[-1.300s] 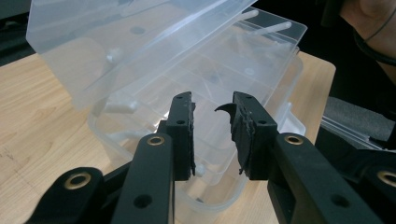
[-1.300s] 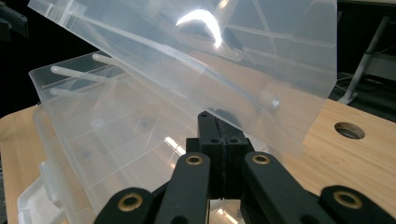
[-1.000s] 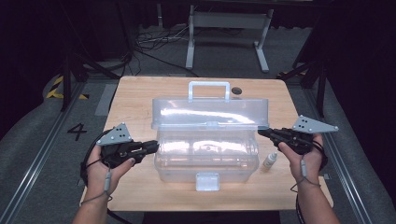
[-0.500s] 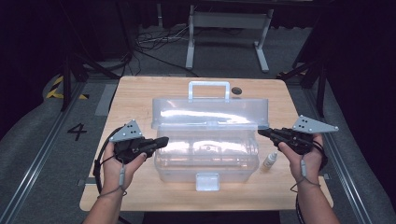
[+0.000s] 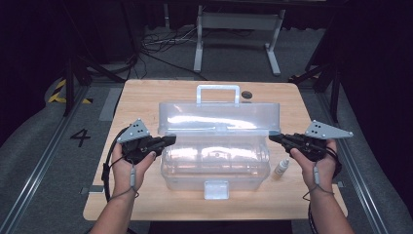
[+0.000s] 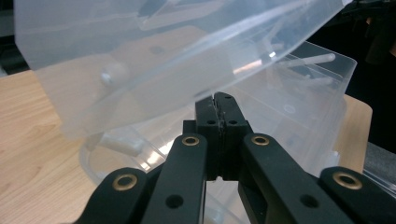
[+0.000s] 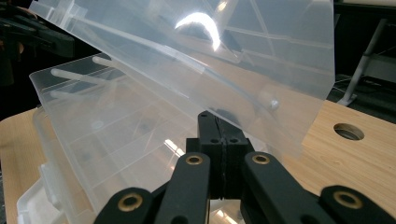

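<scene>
A clear plastic toolbox (image 5: 214,165) stands mid-table with its lid (image 5: 219,117) raised at a slant and its white handle (image 5: 217,92) at the back. My left gripper (image 5: 170,140) is shut, nothing between its jaws, tips at the lid's left end. The left gripper view shows those tips (image 6: 218,99) just under the lid's lower edge (image 6: 140,60). My right gripper (image 5: 272,138) is shut too, tips at the lid's right end. In the right gripper view its closed jaws (image 7: 212,116) sit beneath the tilted lid (image 7: 233,51), above the box's ribbed base (image 7: 107,126).
A small white bottle (image 5: 281,167) stands on the wooden table (image 5: 146,204) just right of the box, near my right hand. A round hole (image 5: 247,94) is in the tabletop behind the handle. The box's front latch (image 5: 216,189) faces the near edge.
My left gripper has moved right, from beside the box to the lid's left end. The right gripper and the lid have stayed put.
</scene>
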### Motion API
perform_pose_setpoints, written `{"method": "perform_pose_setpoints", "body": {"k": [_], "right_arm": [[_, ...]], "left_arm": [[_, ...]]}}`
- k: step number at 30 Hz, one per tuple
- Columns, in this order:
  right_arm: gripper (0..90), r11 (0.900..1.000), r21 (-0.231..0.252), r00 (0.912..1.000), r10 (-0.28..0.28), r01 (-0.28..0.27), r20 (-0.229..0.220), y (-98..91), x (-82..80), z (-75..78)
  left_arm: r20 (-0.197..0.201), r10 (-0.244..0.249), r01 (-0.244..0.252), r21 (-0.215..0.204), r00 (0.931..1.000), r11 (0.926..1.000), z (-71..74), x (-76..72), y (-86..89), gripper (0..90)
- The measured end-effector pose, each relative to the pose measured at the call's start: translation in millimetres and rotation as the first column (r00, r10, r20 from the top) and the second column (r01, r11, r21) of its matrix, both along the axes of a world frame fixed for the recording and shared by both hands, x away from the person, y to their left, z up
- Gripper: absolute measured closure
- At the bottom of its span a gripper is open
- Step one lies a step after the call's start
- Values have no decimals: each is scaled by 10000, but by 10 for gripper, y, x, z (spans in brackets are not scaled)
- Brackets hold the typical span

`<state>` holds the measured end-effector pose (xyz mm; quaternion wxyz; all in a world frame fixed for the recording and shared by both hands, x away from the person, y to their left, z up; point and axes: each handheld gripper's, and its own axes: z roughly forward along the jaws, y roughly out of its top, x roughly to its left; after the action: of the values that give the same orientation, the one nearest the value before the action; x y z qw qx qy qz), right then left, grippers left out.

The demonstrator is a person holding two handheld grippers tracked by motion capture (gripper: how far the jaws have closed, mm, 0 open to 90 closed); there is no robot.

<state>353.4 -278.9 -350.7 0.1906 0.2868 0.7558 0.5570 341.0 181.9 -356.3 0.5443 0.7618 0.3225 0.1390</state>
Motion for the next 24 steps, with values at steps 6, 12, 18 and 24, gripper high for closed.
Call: {"method": "perform_pose_setpoints", "body": {"k": [6, 12, 18, 24], "right_arm": [[900, 10000, 42, 10000, 13, -14, 9, -1, 8, 0], [900, 10000, 19, 10000, 17, -17, -27, 5, 13, 8], [900, 10000, 36, 10000, 33, -33, -48, -4, 23, 41], [900, 9999, 122, 10000, -28, 27, 80, 0, 46, 87]], "left_arm": [[151, 147, -146, -100, 9998, 9998, 34, 16, 4, 896], [197, 235, -233, -67, 9995, 9997, 63, 27, 13, 897], [265, 326, -323, -125, 9991, 9994, 136, 60, 51, 896], [310, 450, -451, 27, 9985, 9990, 199, 115, 43, 896]]}}
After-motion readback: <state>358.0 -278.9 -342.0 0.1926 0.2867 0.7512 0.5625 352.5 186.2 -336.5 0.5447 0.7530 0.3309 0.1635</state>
